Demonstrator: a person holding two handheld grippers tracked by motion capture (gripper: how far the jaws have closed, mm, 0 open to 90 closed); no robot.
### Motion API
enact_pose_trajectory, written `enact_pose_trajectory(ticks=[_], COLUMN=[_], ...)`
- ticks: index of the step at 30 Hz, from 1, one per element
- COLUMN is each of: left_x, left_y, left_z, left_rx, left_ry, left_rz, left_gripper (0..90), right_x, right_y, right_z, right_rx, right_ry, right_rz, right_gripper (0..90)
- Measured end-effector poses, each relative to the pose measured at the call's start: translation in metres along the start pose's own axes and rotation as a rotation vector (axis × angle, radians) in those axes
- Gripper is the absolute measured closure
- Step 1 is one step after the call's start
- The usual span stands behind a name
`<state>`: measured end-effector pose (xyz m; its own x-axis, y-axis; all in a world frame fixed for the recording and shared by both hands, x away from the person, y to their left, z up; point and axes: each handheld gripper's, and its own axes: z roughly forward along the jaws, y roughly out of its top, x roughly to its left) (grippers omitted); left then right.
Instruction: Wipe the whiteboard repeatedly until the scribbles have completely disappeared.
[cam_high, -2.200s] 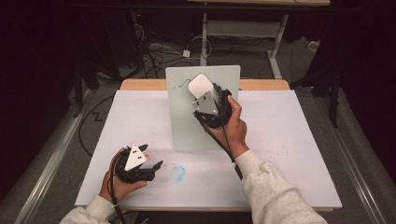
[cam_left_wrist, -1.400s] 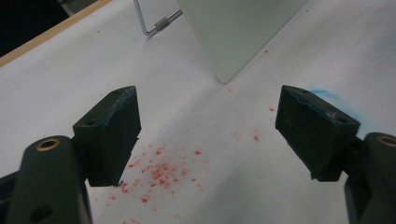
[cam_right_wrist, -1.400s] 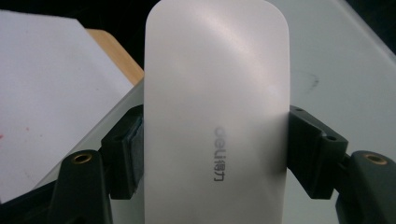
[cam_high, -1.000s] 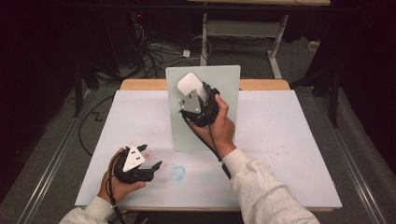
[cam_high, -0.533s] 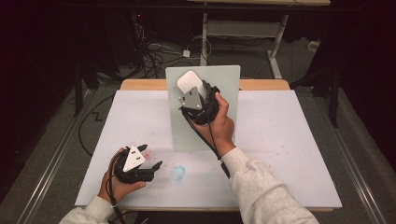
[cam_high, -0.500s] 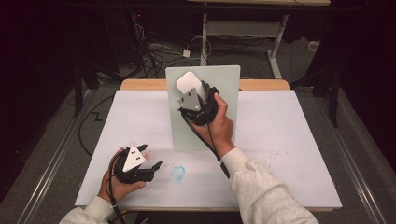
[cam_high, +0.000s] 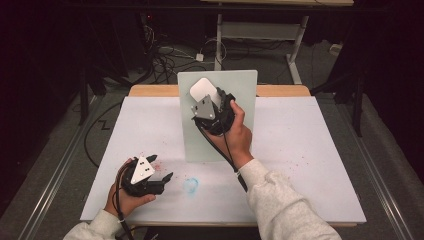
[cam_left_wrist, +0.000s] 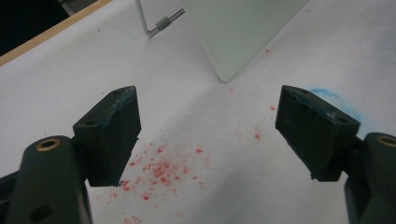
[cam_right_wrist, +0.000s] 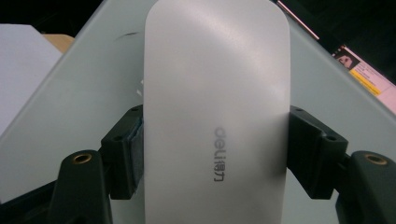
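A white oblong eraser with grey "deli" lettering lies flat against the upper left of an upright pale green board. My right gripper is shut on the eraser, its black pads pressing both long sides, and the board shows behind it. My left gripper rests low on the white table sheet at the front left. It stands open with nothing between its jaws.
The white sheet covers the table. Red specks lie under the left gripper, and a blue smear sits in front of the board. A bent wire stand props the board. Cables and a metal frame lie beyond the far edge.
Since the earliest frame my right gripper has slid the eraser a little to the left across the board, and over the last second it has hardly moved. The left gripper has stayed put.
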<state>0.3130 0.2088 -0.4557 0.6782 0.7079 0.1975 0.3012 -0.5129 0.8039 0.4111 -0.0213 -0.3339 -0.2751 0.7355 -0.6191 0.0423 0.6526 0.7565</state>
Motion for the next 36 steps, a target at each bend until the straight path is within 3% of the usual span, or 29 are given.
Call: enact_pose_trajectory(ticks=[4, 8, 10, 16, 19, 21, 24, 27, 31, 33, 36], left_x=[-0.001, -0.001, -0.001, -0.001, -0.001, -0.001, 0.0, 0.0, -0.001, -0.001, -0.001], left_y=[0.001, 0.0, 0.0, 0.0, 0.001, 0.0, 0.0, 0.0, 0.0, 0.0, 0.0], left_z=[0.0, 0.001, 0.001, 0.001, 0.001, 0.0, 0.001, 0.001, 0.001, 0.001, 0.001], left_rx=[0.001, 0.001, 0.003, 0.001, 0.003, 0.001, 0.001, 0.003, 0.001, 0.001, 0.003], left_ry=[-0.003, -0.003, -0.004, -0.003, -0.004, -0.002, -0.002, -0.003, -0.004, -0.003, -0.005], left_rz=[0.005, 0.004, 0.002, 0.002, 0.005, 0.004, 0.002, 0.001, 0.003, 0.003, 0.003], left_gripper=[21.5, 21.5, 21.5, 21.5, 21.5, 21.5, 21.5, 21.5, 21.5, 21.5, 21.5], right_x=[0.006, 0.015, 0.023, 0.042, 0.038, 0.03, 0.014, 0.016, 0.032, 0.043, 0.047], right_y=[0.004, 0.009, 0.01, 0.003, 0.004, 0.007, 0.009, 0.01, 0.008, 0.007, 0.009], right_z=[0.001, 0.002, 0.002, 0.0, 0.0, 0.001, 0.002, 0.002, 0.001, 0.0, 0.001], right_rx=[-0.01, -0.009, -0.007, -0.005, -0.003, -0.006, -0.007, -0.007, -0.009, 0.004, 0.009], right_ry=[-0.003, 0.028, 0.038, 0.057, 0.071, 0.036, 0.029, 0.016, 0.094, 0.085, 0.077], right_rz=[-0.007, -0.024, -0.067, -0.111, -0.099, -0.083, -0.013, -0.006, -0.057, -0.105, -0.129], right_gripper=[30.9, 30.9, 30.9, 30.9, 30.9, 30.9, 30.9, 30.9, 30.9, 30.9, 30.9])
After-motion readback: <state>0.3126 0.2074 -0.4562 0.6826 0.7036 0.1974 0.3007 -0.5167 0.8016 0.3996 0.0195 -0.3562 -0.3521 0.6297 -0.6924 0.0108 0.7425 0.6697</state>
